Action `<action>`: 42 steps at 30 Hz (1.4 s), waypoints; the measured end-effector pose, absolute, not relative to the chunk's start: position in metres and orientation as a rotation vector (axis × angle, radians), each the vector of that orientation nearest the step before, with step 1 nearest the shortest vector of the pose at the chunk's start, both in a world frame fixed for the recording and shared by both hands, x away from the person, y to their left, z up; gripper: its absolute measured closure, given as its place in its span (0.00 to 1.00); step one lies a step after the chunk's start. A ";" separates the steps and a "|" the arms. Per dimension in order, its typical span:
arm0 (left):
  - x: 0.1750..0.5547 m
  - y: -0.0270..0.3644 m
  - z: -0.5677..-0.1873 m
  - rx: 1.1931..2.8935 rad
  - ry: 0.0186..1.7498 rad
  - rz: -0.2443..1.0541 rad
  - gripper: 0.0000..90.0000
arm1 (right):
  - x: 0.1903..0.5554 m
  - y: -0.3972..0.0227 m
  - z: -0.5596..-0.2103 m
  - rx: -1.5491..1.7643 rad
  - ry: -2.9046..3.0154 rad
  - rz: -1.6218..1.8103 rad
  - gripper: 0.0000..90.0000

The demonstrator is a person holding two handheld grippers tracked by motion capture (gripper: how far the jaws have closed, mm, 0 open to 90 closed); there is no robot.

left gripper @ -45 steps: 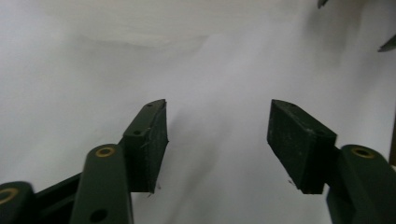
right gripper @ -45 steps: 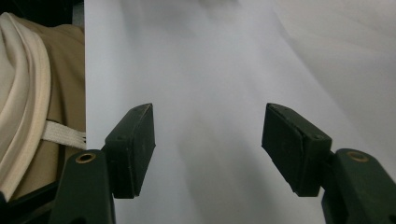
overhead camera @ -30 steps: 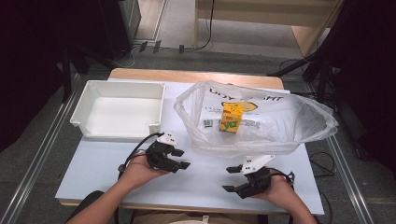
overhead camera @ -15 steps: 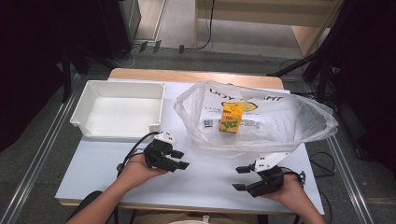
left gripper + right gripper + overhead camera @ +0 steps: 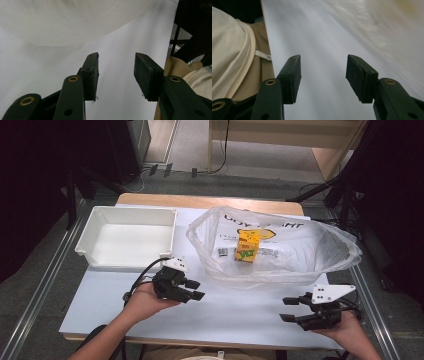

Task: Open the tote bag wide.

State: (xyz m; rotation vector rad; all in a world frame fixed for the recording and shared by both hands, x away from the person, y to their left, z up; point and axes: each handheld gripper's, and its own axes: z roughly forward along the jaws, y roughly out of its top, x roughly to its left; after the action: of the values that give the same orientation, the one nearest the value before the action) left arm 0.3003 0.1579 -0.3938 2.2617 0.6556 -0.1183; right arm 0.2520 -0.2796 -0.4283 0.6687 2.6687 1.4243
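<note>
A small yellow carton (image 5: 247, 245) stands inside a crumpled clear plastic bag (image 5: 305, 260) at the right of the white table. My left gripper (image 5: 195, 289) hovers just in front of the bag's left end, pointing right. Its jaws have just been closing and stand apart with nothing between them (image 5: 116, 72); the bag (image 5: 75, 20) lies ahead of them. My right gripper (image 5: 286, 309) is near the front right corner, pointing left. Its jaws have just been closing a little and are still wide apart over bare table (image 5: 323, 75).
An empty white tray (image 5: 89, 245) sits at the back left of the table. The table's front edge runs close under both hands. The person's light clothing (image 5: 232, 50) shows beyond that edge. Dark stands and cables surround the table.
My right gripper has moved to the right along the front of the table. My left gripper has risen slightly, and its jaws have narrowed.
</note>
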 end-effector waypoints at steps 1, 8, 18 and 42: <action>0.300 0.157 -0.392 2.266 0.653 -0.112 0.63 | 0.253 -0.286 -0.428 0.683 2.656 1.420 0.52; 0.292 0.155 -0.374 2.243 0.650 -0.164 0.66 | 0.262 -0.326 -0.425 0.815 2.640 1.421 0.61; 0.273 0.158 -0.331 2.210 0.566 -0.126 0.65 | 0.267 -0.364 -0.419 0.861 2.551 1.421 0.60; 0.291 0.127 -0.224 2.188 0.446 -0.108 0.71 | 0.327 -0.421 -0.358 0.919 2.413 1.328 0.71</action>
State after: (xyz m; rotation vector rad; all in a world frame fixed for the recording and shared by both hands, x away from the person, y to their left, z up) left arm 0.2912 0.1266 -0.2238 2.1881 0.4463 -0.1080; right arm 0.3272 -0.4214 -0.3576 0.9190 2.4135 1.3284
